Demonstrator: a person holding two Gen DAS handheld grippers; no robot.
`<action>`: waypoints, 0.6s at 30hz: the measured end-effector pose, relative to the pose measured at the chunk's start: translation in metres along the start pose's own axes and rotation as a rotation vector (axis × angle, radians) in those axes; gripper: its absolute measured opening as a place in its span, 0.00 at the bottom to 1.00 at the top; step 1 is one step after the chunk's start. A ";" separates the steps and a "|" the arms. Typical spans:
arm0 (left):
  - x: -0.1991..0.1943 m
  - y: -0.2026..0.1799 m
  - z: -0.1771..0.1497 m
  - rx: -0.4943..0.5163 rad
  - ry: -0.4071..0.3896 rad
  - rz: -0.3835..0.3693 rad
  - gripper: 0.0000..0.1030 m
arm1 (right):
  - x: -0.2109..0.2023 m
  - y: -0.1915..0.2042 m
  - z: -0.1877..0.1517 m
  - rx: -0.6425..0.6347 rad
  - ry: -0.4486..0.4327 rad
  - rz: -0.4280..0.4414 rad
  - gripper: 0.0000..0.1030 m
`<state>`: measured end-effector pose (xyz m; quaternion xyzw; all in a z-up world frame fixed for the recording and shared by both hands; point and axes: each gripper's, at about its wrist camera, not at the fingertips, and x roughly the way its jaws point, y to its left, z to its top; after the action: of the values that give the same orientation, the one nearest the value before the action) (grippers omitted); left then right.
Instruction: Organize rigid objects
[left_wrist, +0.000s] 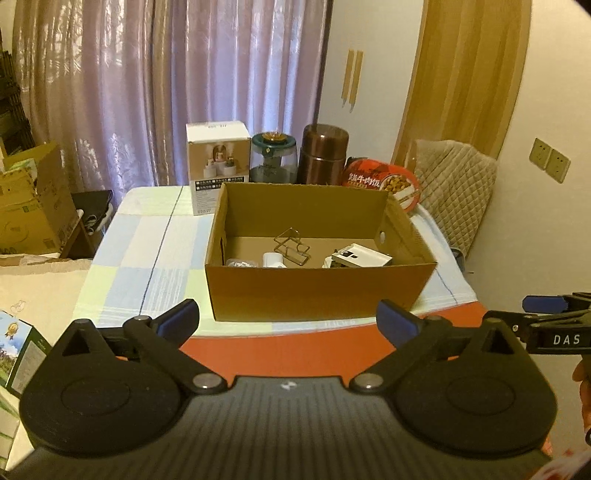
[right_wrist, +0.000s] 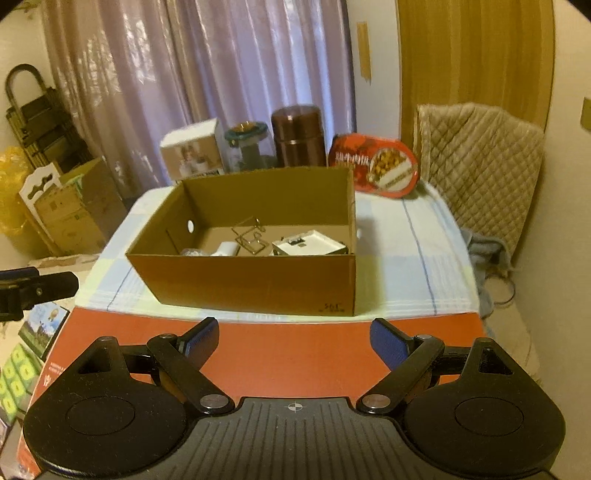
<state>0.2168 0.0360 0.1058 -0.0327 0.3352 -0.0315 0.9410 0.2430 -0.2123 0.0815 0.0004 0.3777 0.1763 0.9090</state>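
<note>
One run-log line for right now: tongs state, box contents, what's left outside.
left tongs: open, empty | right tongs: open, empty | cardboard box: wire rack, white items inside | behind box: white carton, brown flask, red tin

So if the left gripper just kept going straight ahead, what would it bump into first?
Most likely the near wall of the cardboard box; the left gripper is open and empty, though depth is hard to judge.
</note>
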 end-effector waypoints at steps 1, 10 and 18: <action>-0.008 -0.001 -0.004 0.004 -0.005 0.004 0.97 | -0.009 0.001 -0.006 -0.004 -0.012 -0.006 0.83; -0.066 -0.024 -0.038 0.044 -0.052 0.021 0.97 | -0.060 0.011 -0.049 -0.051 -0.057 -0.033 0.83; -0.086 -0.035 -0.066 0.018 -0.030 0.023 0.97 | -0.092 0.017 -0.072 -0.016 -0.089 -0.023 0.84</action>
<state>0.1074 0.0055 0.1113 -0.0210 0.3213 -0.0233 0.9464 0.1282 -0.2358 0.0960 -0.0036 0.3354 0.1689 0.9268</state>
